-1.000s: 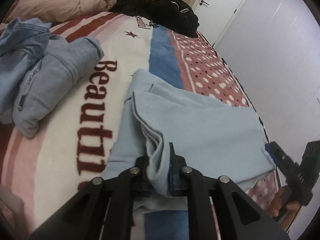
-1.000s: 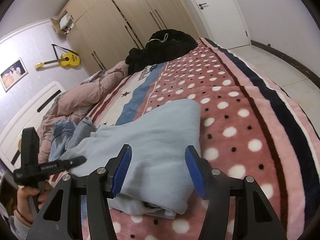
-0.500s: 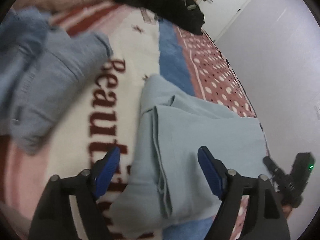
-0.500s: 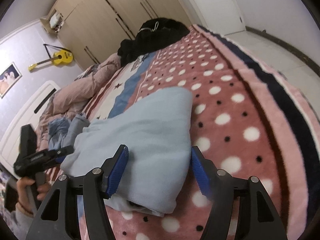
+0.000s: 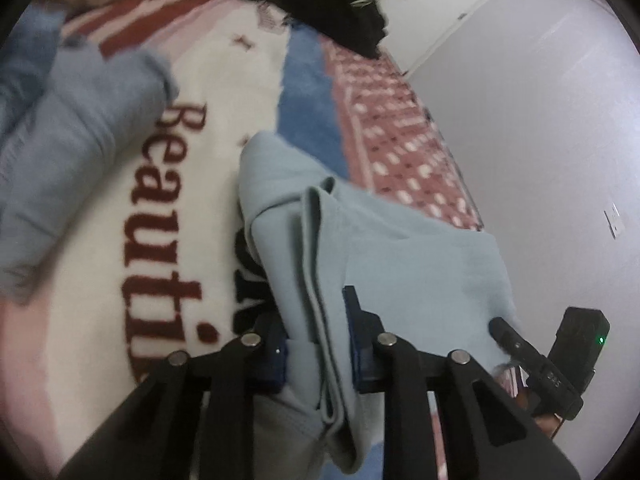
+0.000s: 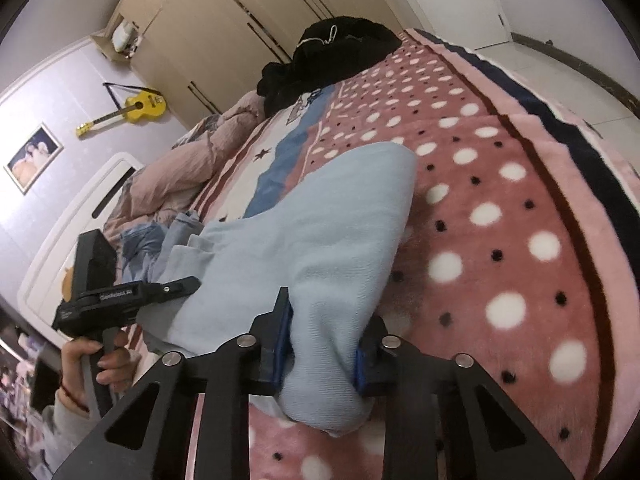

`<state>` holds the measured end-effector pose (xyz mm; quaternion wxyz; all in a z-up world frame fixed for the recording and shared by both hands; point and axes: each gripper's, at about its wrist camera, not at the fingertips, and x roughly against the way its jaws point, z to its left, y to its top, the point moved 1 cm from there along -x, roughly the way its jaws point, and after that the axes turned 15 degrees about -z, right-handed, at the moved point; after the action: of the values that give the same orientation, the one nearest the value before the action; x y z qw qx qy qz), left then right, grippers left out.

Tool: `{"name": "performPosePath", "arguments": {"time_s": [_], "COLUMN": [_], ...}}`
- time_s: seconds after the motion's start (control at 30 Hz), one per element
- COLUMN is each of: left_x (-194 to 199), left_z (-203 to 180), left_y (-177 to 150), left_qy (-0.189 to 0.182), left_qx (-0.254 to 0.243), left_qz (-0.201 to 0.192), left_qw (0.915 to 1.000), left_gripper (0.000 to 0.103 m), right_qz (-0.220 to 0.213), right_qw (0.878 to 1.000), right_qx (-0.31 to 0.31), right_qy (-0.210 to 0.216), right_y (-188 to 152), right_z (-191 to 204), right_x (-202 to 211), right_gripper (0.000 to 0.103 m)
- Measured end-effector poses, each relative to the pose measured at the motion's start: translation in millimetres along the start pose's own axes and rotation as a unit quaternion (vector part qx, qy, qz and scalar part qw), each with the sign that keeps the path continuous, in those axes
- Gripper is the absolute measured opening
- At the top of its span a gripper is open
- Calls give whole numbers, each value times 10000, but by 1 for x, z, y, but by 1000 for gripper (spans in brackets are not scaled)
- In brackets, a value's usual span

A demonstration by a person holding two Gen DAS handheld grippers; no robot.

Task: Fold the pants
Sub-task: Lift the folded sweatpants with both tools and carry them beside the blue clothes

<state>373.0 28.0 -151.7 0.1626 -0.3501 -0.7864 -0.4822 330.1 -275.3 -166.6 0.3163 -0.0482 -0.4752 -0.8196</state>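
pants (image 5: 400,264): pale blue, soft knit, one garment
state: folded into a thick stack of layers, seamed edges showing along one side
pose: lying flat for most of its length, near end bunched and raised off the bed (image 6: 520,240)
place: on the polka-dot part of the blanket, reaching onto the blue stripe, short of the bed's side edge

This is a bedroom in a home. A wide bed (image 6: 520,208) fills most of the view, covered with a plush blanket (image 5: 132,208) in pink, white and blue with dots and large lettering. A white headboard (image 6: 76,224) stands against the wall, with a rumpled pink duvet (image 6: 180,168) near it. Tall beige wardrobes (image 6: 256,12) line the far wall. A yellow guitar (image 6: 132,110) and a framed photo (image 6: 34,158) hang on the lilac wall, and a white door (image 5: 436,4) stands beyond the bed. Loose clothes (image 6: 340,44) lie on the bed.
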Motion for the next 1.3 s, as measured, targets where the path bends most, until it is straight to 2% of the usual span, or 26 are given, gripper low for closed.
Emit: {"name": "performPosePath", "arguments": {"time_s": [0.27, 0.43, 0.6, 0.77, 0.97, 1.3], "left_x": [86, 143, 200, 255, 315, 372], "left_z": [-35, -30, -9, 30, 97, 203], "left_y": [10, 20, 26, 25, 22, 13], "left_qy": [-147, -144, -11, 238, 586, 1088], "left_qx": [-541, -541, -511, -451, -186, 147], "left_qz": [-487, -808, -1099, -1306, -1493, -1555], "left_qw": [9972, 9952, 9926, 9901, 9869, 9817], "left_gripper": [17, 17, 17, 17, 17, 17], "right_qz": [-120, -259, -373, -352, -113, 385], "right_qw": [9996, 9985, 9959, 9925, 9871, 9766], "right_qx": [195, 299, 480, 667, 838, 1192], "right_qy": [162, 370, 669, 965, 1361, 1747], "right_y": [-3, -7, -16, -34, -69, -135], "right_z": [55, 103, 165, 223, 296, 386], "right_x": [45, 68, 82, 82, 62, 8], "right_gripper": [18, 18, 17, 18, 17, 18]}}
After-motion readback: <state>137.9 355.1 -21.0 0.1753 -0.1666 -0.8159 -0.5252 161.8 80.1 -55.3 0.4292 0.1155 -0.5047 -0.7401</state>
